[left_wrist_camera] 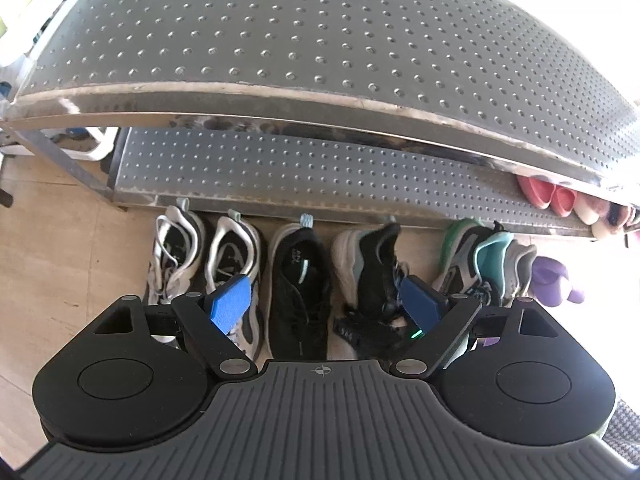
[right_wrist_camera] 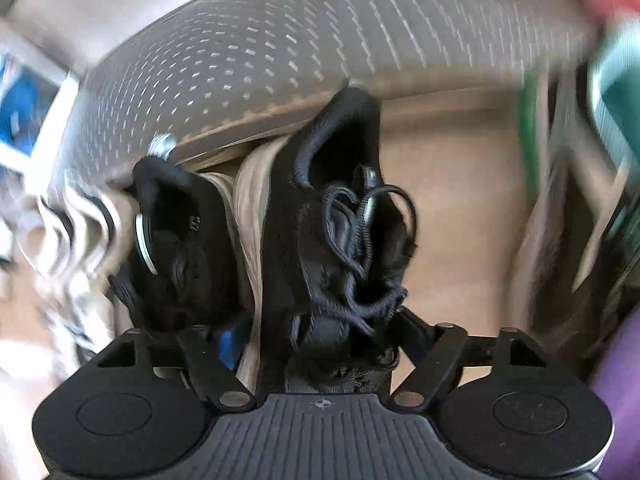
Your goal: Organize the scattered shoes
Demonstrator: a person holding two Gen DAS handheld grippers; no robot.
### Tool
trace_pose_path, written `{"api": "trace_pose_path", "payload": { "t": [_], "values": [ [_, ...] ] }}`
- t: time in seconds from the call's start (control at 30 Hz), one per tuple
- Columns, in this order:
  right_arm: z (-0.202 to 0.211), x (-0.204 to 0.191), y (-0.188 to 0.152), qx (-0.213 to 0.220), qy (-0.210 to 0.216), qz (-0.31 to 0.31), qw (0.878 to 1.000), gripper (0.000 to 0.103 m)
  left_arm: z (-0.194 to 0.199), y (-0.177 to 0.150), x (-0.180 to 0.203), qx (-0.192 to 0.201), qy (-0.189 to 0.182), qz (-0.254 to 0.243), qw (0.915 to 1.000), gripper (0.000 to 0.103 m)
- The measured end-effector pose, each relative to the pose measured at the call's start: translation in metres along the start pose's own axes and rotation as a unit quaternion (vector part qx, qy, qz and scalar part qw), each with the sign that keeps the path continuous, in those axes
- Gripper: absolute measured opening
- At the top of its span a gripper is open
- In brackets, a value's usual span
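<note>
I am seeing my right gripper (right_wrist_camera: 316, 340) straddling the tipped black knit sneaker (right_wrist_camera: 332, 240), lengthwise toward the far perforated metal rack (right_wrist_camera: 240, 80), jaws apart, grip unclear.

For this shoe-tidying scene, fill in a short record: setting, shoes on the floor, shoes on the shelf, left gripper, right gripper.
setting: metal rack on a wooden floor
floor shoes: silver-and-white pair, black sneaker, tipped black sneaker, green-and-grey pair, purple shoe
shelf shoes: red pair on the lower shelf
left gripper: open, empty
right gripper: astride the tipped sneaker; grip unclear
</note>
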State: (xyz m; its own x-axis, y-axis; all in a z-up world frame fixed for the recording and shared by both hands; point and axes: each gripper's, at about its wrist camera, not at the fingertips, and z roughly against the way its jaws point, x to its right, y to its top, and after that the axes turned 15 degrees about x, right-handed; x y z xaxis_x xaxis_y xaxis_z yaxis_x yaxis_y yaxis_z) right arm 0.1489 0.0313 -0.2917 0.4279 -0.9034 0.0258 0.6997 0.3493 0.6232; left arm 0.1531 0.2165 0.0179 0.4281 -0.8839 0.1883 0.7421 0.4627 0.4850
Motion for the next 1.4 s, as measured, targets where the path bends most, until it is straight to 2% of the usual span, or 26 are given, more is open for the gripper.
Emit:
{"api": "trace_pose_path", "payload": {
  "t": [0.03,0.1,0.17,0.2,0.27,0.37,0.4,0.47,0.53,0.6,0.63,0.8,0.87,0.9,0.97,1.0,1.03,1.07,1.1,1.13,1.2,1.23,1.27,1.33,1.4],
  "values": [
    [0.007,-0.010,-0.001,0.021,-0.032,0.056,0.998,0.075,0.001,0.000,0.000,0.002,0.000,-0.002,1.0000,0.087],
    [0.008,-0.009,-0.003,0.015,-0.025,0.052,0.998,0.080,0.003,-0.001,-0.001,0.006,0.003,-0.006,1.0000,0.087],
    [0.005,-0.003,-0.002,-0.019,0.031,0.005,0.999,0.080,0.004,-0.001,-0.003,0.007,0.003,-0.004,1.0000,0.087],
    [0.010,0.001,0.002,-0.022,0.051,-0.021,0.998,0.094,0.005,-0.001,-0.004,0.008,0.003,-0.001,1.0000,0.087],
    [0.021,0.010,0.009,-0.028,0.087,-0.070,0.993,0.091,0.008,0.001,-0.007,0.011,0.001,0.005,0.9999,0.087],
    [0.034,0.025,0.011,-0.029,0.075,-0.112,0.990,0.094,0.014,0.003,-0.010,0.018,-0.003,0.009,0.9998,0.087],
    [0.036,0.032,0.008,-0.045,0.069,-0.126,0.989,0.094,0.016,0.004,-0.010,0.021,-0.004,0.010,0.9997,0.087],
    [0.038,0.039,-0.004,-0.077,0.080,-0.128,0.986,0.092,0.018,0.004,-0.012,0.023,-0.006,0.013,0.9996,0.087],
    [0.038,0.038,-0.030,-0.142,0.097,-0.086,0.981,0.082,0.019,0.004,-0.014,0.022,-0.006,0.017,0.9996,0.087],
    [0.037,0.030,-0.056,-0.185,0.104,-0.030,0.977,0.073,0.019,0.005,-0.016,0.022,-0.006,0.020,0.9995,0.087],
    [0.036,0.027,-0.067,-0.193,0.103,-0.007,0.976,0.070,0.020,0.004,-0.016,0.021,-0.007,0.021,0.9995,0.087],
    [0.026,0.004,-0.087,-0.166,0.075,0.069,0.981,0.070,0.020,0.003,-0.018,0.021,-0.006,0.021,0.9995,0.087],
    [0.034,-0.002,-0.091,-0.156,0.079,0.115,0.978,0.069,0.018,0.003,-0.019,0.019,-0.004,0.022,0.9996,0.087],
    [0.037,-0.014,-0.089,-0.142,0.083,0.147,0.975,0.063,0.018,0.003,-0.019,0.018,-0.003,0.022,0.9996,0.087],
    [0.042,-0.037,-0.085,-0.112,0.089,0.206,0.968,0.063,0.018,0.004,-0.019,0.019,-0.004,0.023,0.9995,0.087],
    [0.046,-0.046,-0.077,-0.079,0.078,0.212,0.971,0.058,0.018,0.004,-0.018,0.020,-0.005,0.022,0.9996,0.087],
    [0.049,-0.051,-0.070,-0.049,0.076,0.215,0.972,0.046,0.018,0.004,-0.017,0.020,-0.005,0.021,0.9996,0.087],
    [0.051,-0.055,-0.066,-0.034,0.077,0.219,0.972,0.043,0.018,0.005,-0.017,0.020,-0.006,0.020,0.9996,0.087],
    [0.051,-0.062,-0.058,-0.023,0.082,0.231,0.969,0.049,0.017,0.004,-0.016,0.019,-0.006,0.019,0.9996,0.087],
    [0.049,-0.068,-0.053,-0.037,0.096,0.238,0.966,0.061,0.017,0.004,-0.016,0.018,-0.007,0.018,0.9997,0.088],
    [0.046,-0.078,-0.044,-0.074,0.124,0.255,0.956,0.069,0.016,0.003,-0.015,0.015,-0.007,0.017,0.9997,0.087],
    [0.050,-0.079,-0.040,-0.071,0.130,0.257,0.955,0.070,0.016,0.003,-0.016,0.015,-0.007,0.018,0.9997,0.088],
    [0.055,-0.077,-0.037,-0.059,0.131,0.248,0.958,0.071,0.016,0.003,-0.016,0.015,-0.007,0.021,0.9997,0.087],
    [0.063,-0.063,-0.031,-0.044,0.129,0.203,0.970,0.081,0.018,0.005,-0.018,0.018,-0.008,0.024,0.9995,0.088],
    [0.069,-0.033,-0.026,-0.038,0.117,0.111,0.986,0.081,0.021,0.006,-0.019,0.022,-0.009,0.028,0.9993,0.088]
  ]
}}
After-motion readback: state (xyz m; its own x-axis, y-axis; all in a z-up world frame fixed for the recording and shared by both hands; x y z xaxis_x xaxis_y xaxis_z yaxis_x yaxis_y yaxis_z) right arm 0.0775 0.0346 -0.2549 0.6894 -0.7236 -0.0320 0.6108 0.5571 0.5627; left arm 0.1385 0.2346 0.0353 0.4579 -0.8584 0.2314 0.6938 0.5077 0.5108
